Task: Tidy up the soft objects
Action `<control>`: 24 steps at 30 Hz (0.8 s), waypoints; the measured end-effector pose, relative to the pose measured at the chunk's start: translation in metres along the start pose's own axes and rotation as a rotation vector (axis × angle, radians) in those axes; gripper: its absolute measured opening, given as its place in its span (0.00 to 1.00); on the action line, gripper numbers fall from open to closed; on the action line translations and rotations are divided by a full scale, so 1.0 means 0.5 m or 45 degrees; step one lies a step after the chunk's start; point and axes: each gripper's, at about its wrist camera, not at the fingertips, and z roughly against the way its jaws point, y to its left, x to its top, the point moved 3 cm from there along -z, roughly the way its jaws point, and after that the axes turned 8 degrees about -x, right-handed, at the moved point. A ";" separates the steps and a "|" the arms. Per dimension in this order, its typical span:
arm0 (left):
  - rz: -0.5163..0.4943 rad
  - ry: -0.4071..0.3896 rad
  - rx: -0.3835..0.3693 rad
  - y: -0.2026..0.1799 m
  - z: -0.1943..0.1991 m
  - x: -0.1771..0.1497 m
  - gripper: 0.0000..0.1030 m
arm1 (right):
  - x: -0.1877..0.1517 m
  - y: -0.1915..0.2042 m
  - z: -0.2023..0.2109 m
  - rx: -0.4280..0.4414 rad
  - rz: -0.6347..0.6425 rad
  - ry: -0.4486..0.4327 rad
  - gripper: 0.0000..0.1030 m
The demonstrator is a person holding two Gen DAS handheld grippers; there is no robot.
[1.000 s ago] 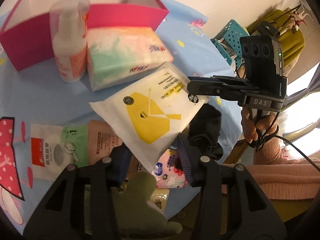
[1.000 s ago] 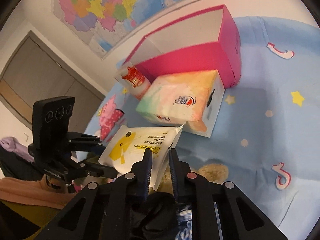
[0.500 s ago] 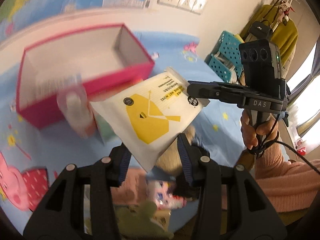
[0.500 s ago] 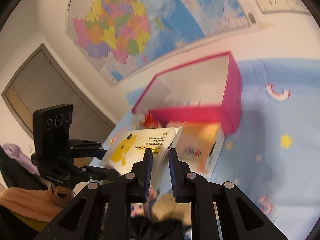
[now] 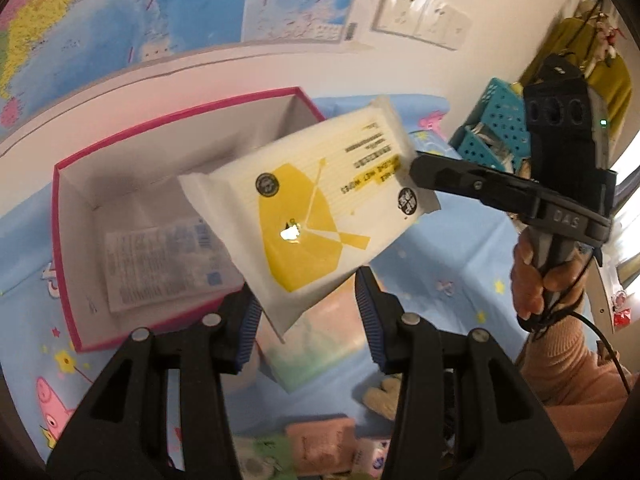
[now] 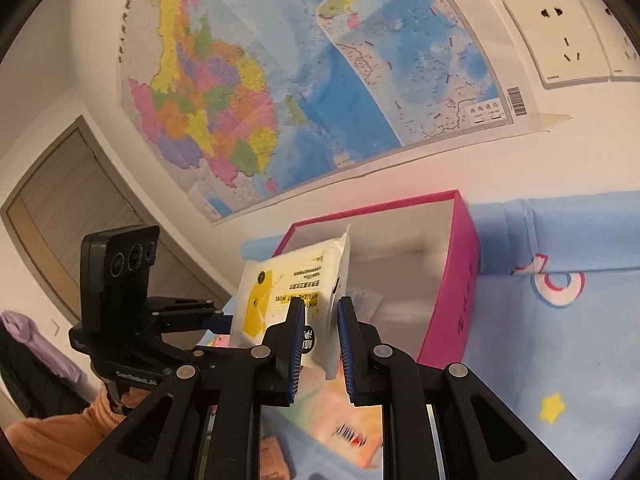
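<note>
The right gripper [image 6: 318, 334] is clamped on one end of the wipes pack [image 5: 316, 216], its hand [image 5: 536, 280] gripping the handle beside the pack; the left gripper [image 5: 306, 312] straddles the pack's near corner, jaws partly apart.

A colourful wall map [image 6: 280, 92] hangs above the table, white power sockets [image 6: 568, 44] to its right; turquoise perforated baskets [image 5: 492, 128] stand beyond the table's right edge.
</note>
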 end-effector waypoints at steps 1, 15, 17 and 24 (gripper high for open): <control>0.012 0.016 0.009 0.009 -0.013 0.009 0.46 | 0.002 -0.003 -0.006 -0.003 -0.003 0.006 0.16; 0.165 0.147 0.023 0.080 -0.103 0.038 0.47 | 0.000 -0.060 -0.083 -0.090 -0.090 0.122 0.17; 0.185 0.157 0.034 0.089 -0.112 0.044 0.47 | 0.002 -0.063 -0.086 -0.129 -0.097 0.129 0.19; 0.239 0.093 0.091 0.108 -0.085 0.049 0.48 | -0.001 -0.041 -0.056 -0.178 -0.045 0.084 0.31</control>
